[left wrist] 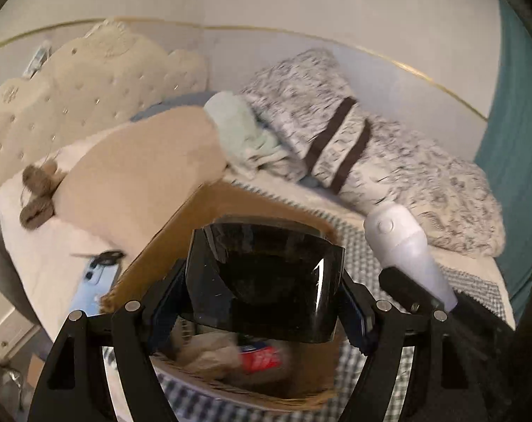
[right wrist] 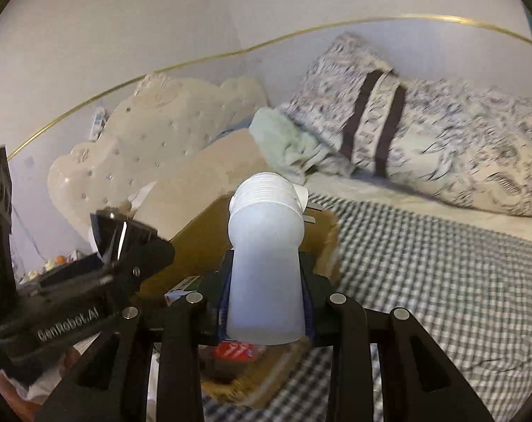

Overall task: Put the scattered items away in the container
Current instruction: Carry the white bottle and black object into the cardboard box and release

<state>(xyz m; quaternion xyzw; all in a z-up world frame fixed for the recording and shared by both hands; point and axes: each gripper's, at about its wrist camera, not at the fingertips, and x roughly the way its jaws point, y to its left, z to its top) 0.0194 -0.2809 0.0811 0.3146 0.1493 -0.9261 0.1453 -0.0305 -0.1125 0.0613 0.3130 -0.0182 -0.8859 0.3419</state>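
Note:
My left gripper (left wrist: 266, 302) is shut on a glossy black faceted case (left wrist: 266, 274), held above an open cardboard box (left wrist: 181, 232). Inside the box lie a red packet (left wrist: 262, 357) and some beige wrapped items. In the right wrist view, my right gripper (right wrist: 266, 302) is shut on a white plastic bottle (right wrist: 266, 263) with a ribbed cap, above the same cardboard box (right wrist: 195, 246). Each gripper shows in the other's view: the bottle (left wrist: 406, 256) at the right, the black case (right wrist: 121, 235) at the left.
The box stands on a bed with a checked blanket (right wrist: 424, 263). Patterned pillows (left wrist: 389, 154), a beige cushion (left wrist: 142, 176), a mint towel (left wrist: 241, 133) and a tufted headboard (left wrist: 83, 81) lie beyond. A blue phone (left wrist: 93, 277) lies left of the box.

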